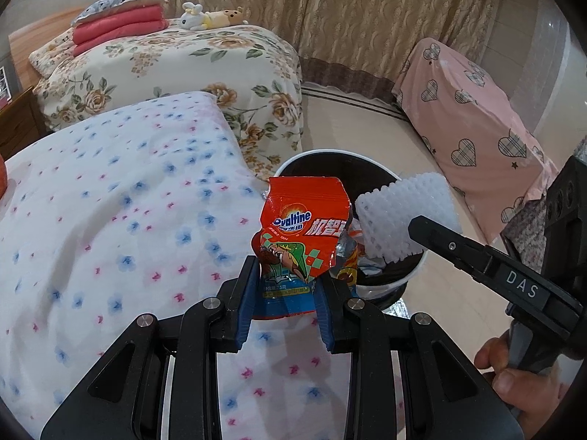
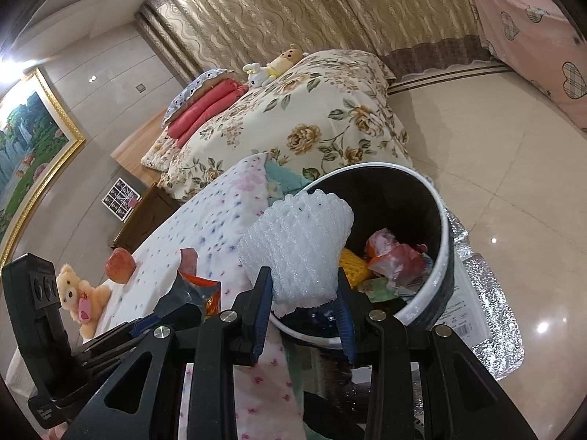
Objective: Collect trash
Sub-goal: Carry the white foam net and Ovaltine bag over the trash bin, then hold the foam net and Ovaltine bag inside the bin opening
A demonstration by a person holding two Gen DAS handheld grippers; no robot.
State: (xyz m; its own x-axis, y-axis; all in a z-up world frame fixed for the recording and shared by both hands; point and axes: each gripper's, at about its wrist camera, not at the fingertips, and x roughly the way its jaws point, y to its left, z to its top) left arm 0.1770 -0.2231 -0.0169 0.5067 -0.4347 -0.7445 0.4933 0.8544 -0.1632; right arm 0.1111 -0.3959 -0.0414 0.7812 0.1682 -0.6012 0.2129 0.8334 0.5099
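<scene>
Left gripper (image 1: 284,286) clamped on red Ovaltine wrapper (image 1: 301,227); right gripper (image 2: 306,306) clamped on white foam net (image 2: 299,253). Dark trash bin (image 2: 445,256) sits just beyond both, holding wrappers.

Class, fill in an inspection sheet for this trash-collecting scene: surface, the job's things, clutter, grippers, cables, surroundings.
Surface: bed cover with small blue and pink flowers, beside a tiled floor.
Job's things: red Ovaltine wrapper; white foam net; bin on the floor, already holding trash.
Clutter: teddy bear and an orange round object on the bed.
Grippers: left gripper clamps the wrapper; right gripper clamps the foam net, over the bin.
Cables: nothing seen.
Surroundings: floral bed, curtains, framed painting.
</scene>
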